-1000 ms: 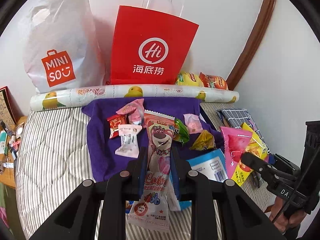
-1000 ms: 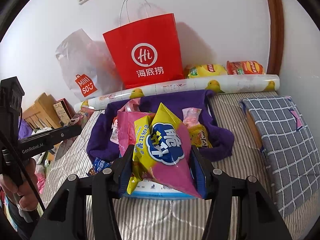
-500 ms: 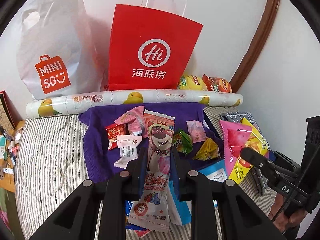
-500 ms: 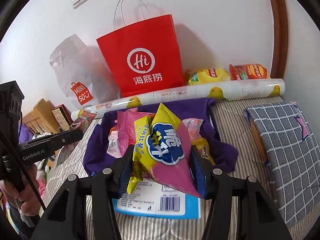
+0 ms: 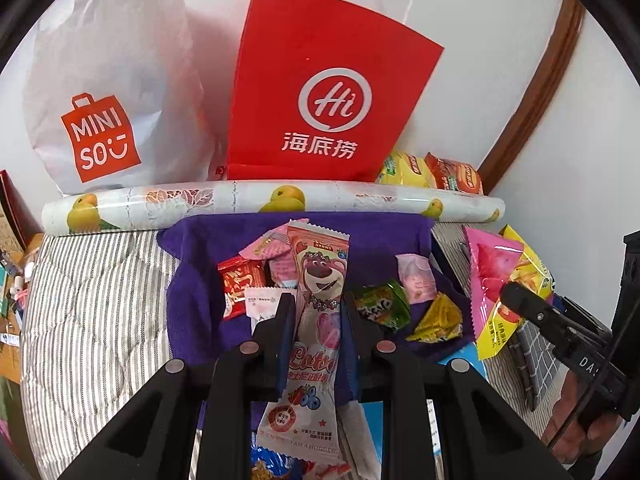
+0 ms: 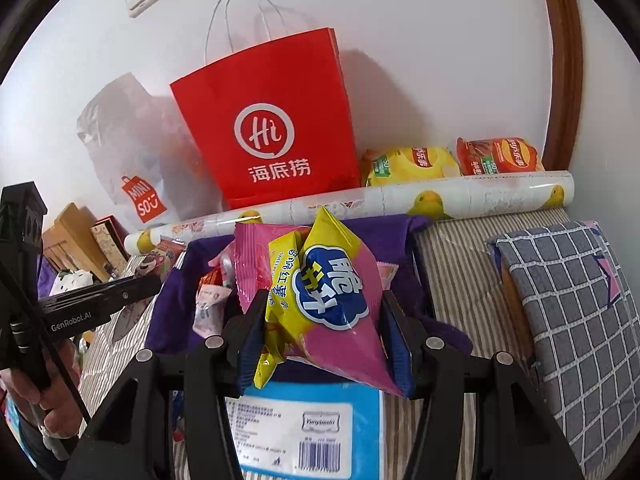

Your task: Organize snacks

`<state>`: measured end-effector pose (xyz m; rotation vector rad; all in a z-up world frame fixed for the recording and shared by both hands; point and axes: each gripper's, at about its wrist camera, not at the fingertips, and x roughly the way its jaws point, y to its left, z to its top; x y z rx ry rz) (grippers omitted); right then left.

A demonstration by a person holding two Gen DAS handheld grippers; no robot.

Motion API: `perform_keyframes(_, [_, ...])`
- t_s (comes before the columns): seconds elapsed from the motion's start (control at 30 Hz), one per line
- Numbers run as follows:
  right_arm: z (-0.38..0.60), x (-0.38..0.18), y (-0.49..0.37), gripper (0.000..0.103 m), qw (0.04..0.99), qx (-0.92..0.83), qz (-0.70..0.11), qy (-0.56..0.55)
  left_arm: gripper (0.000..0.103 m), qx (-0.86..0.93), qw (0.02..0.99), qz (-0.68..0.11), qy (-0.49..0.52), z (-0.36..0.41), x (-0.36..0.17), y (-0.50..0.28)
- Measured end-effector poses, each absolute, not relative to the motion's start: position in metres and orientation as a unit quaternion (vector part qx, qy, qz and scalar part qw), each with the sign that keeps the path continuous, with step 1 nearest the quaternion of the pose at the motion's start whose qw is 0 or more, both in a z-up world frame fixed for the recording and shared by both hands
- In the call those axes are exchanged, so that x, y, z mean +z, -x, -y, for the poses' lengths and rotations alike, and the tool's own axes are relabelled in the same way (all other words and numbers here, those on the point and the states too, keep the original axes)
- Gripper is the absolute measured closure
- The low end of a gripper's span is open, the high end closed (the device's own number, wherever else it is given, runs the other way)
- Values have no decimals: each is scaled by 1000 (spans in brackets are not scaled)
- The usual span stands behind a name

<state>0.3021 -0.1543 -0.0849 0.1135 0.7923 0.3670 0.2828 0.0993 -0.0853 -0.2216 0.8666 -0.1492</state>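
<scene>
My left gripper (image 5: 317, 312) is shut on a long pink bear-print snack pack (image 5: 318, 304), held upright above a purple cloth (image 5: 192, 300) with several small snacks, among them a red packet (image 5: 240, 284) and a green packet (image 5: 380, 304). My right gripper (image 6: 324, 312) is shut on a yellow-and-pink chip bag (image 6: 332, 300) together with a pink bag (image 6: 250, 256), above the same cloth (image 6: 172, 304). A red paper bag (image 5: 324, 92) stands at the wall behind; it also shows in the right wrist view (image 6: 268, 120).
A white Miniso plastic bag (image 5: 104, 92) stands left of the red bag. A fruit-print roll (image 5: 260, 202) lies along the wall, with two chip bags (image 6: 452, 160) behind it. A blue-white pack (image 6: 304, 428) lies under my right gripper. A checked pillow (image 6: 572, 312) is at right.
Both grippers have moved forward toward the red bag with their snacks still held; the bags at the wall look larger and nearer.
</scene>
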Motion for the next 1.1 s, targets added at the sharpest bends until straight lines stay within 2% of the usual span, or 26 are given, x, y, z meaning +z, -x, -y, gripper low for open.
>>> perform_keyframes(0.9, [159, -96, -365, 50, 913, 157, -371, -64, 82, -64, 882, -443, 145, -124, -122, -317])
perform_keyframes(1.1, [142, -113, -375, 50, 902, 173, -393, -45, 82, -76, 877, -453, 141, -114, -131, -322])
